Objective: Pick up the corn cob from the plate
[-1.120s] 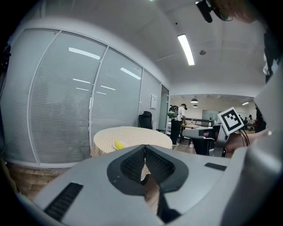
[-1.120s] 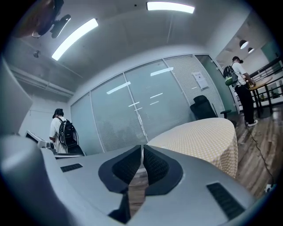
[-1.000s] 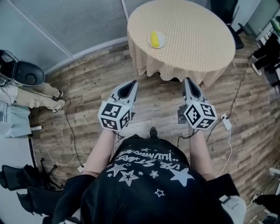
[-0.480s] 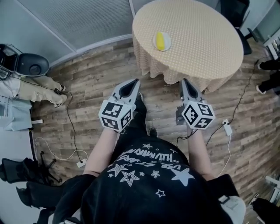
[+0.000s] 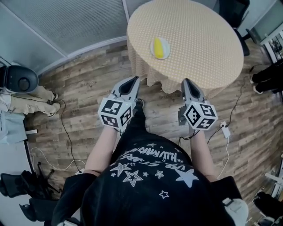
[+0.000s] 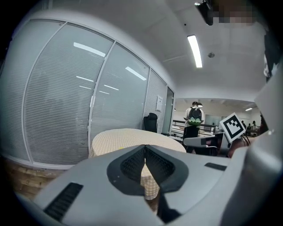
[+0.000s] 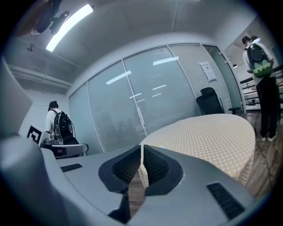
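A yellow corn cob (image 5: 157, 47) lies on a small white plate (image 5: 164, 50) on the left part of a round table (image 5: 199, 39) with a dotted beige cloth. My left gripper (image 5: 134, 80) is held over the wooden floor, short of the table's near edge, jaws shut with nothing in them. My right gripper (image 5: 185, 81) is level with it, right at the cloth's hanging edge, also shut and empty. In the left gripper view the table (image 6: 128, 139) lies ahead of the shut left gripper (image 6: 144, 147). The right gripper view shows the shut right gripper (image 7: 141, 146) before the cloth (image 7: 212, 137).
Wood-plank floor with cables (image 5: 66, 132) and a white power adapter (image 5: 225, 131) near my feet. A glass partition wall (image 5: 66, 26) runs behind the table. Office chairs (image 5: 230, 11) stand at the back right. A person with a backpack (image 6: 193, 117) stands far off.
I have walked closer to the table: both grippers have advanced together and now sit near the cloth's edge. Both stay shut.
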`<state>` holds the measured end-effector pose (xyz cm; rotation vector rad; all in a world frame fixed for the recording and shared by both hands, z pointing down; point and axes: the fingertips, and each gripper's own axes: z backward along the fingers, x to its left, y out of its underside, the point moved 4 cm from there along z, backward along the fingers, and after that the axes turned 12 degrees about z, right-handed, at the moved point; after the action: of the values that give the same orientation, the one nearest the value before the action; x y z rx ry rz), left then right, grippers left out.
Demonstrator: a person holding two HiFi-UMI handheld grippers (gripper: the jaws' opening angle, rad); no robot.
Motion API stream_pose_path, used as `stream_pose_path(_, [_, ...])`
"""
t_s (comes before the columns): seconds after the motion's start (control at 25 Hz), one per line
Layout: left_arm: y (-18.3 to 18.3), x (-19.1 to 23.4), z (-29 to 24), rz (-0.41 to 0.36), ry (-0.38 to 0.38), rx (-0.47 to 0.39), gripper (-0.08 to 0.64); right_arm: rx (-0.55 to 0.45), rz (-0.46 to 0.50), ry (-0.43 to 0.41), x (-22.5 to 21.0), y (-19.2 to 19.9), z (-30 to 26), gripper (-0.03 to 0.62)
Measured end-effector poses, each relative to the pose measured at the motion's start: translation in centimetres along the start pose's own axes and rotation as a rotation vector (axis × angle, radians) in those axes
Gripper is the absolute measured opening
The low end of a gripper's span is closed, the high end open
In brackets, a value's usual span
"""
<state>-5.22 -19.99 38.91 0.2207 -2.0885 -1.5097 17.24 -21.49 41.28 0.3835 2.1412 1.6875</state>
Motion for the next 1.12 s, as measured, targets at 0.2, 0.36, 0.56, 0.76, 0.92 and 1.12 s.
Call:
stream_pose_path(0.2, [-1.3, 3.3, -3.6, 0.01, 0.018, 0.009, 0.009, 0.027, 0.009, 0.008, -0.4, -0.7, -4.6, 0.034])
stream_pose_path(0.36, [-2.4, 6.2, -6.3, 0.014, 0.033, 0.022, 0.009, 0.047, 0.012, 0.015, -0.5, -0.9, -8.5, 0.034])
stream_pose_path(0.56, [-3.5, 9.9, -10.2, 0.027, 0.056, 0.057, 0.009, 0.095, -0.007, 0.054, -1.5, -0.9, -13.4, 0.034])
stream_pose_path(0.76, [-4.1, 13.0, -14.2, 0.029, 0.1, 0.094, 0.009, 0.173, -0.047, 0.035, -1.8, -0.1, -18.6, 0.035])
stream_pose_path(0.92, [-4.6, 15.5, -17.1, -0.005, 0.115, 0.126, 0.009, 0.267, -0.055, 0.028, -2.2, 0.8, -22.8, 0.04])
stream_pose_path(1.12, [-4.6, 18.7, -20.0, -0.005, 0.143, 0.171, 0.009, 0.434, -0.05, 0.01, -2.0, 3.1, -27.8, 0.175])
